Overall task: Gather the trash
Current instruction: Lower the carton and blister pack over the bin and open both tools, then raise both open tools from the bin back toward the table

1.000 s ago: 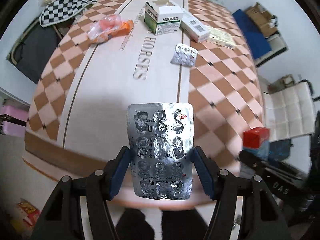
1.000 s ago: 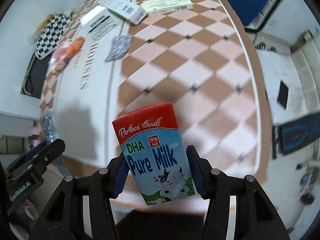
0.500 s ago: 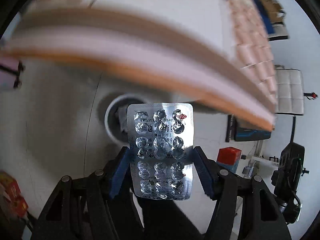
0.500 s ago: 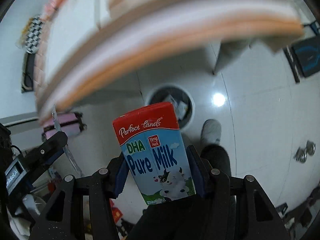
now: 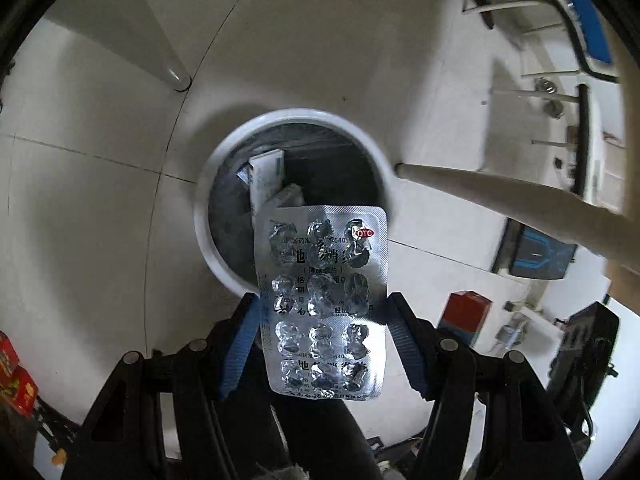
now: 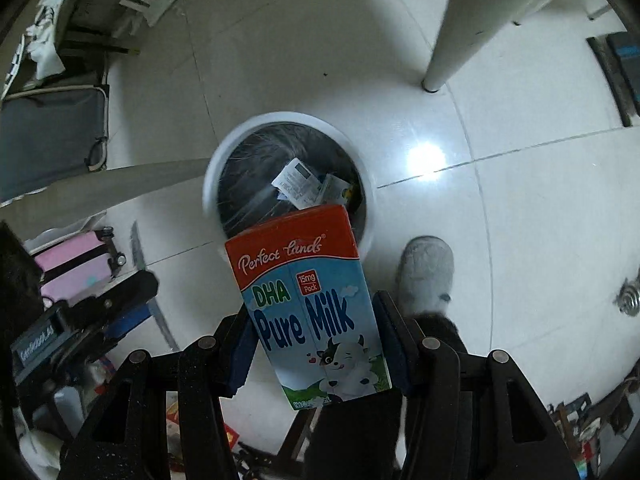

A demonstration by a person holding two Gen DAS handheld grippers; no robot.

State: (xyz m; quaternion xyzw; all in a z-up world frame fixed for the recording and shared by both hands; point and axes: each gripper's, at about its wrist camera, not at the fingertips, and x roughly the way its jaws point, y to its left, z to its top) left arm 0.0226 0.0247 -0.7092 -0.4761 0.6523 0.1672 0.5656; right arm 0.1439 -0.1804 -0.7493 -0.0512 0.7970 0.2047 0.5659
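- Both fingers [image 5: 240, 344] of the left gripper [image 5: 322, 346] press on the two long edges of a silver blister pack [image 5: 322, 300], so the gripper is clenched on it, about half open because the pack is wide.
- The blister pack stands upright between the blue pads, its foil side toward the camera, with empty crushed pockets and a small red OTC mark near its top corner.
- Seen from the left wrist, the top of the pack overlaps the near rim of a round white trash bin [image 5: 202, 220] that stands on the tiled floor [image 5: 80, 220].
- Inside the bin there is a dark liner and some white cartons [image 5: 266, 174].
- The right gripper [image 6: 312, 340] grasps a milk carton [image 6: 308, 304] by its two sides; its fingers [image 6: 390, 344] stand narrow and touch the carton.
- The carton is red on top and blue below, tilted a little to the left, with the words "Pure Milk" and a small cow.
- In the right wrist view the carton's top covers the near edge of the same bin [image 6: 210, 184], which holds crumpled papers [image 6: 298, 180].
- A grey shoe [image 6: 426, 272] of the person is on the floor just beside the bin.
- A white table leg [image 6: 452, 40] stands on the floor beyond the bin.
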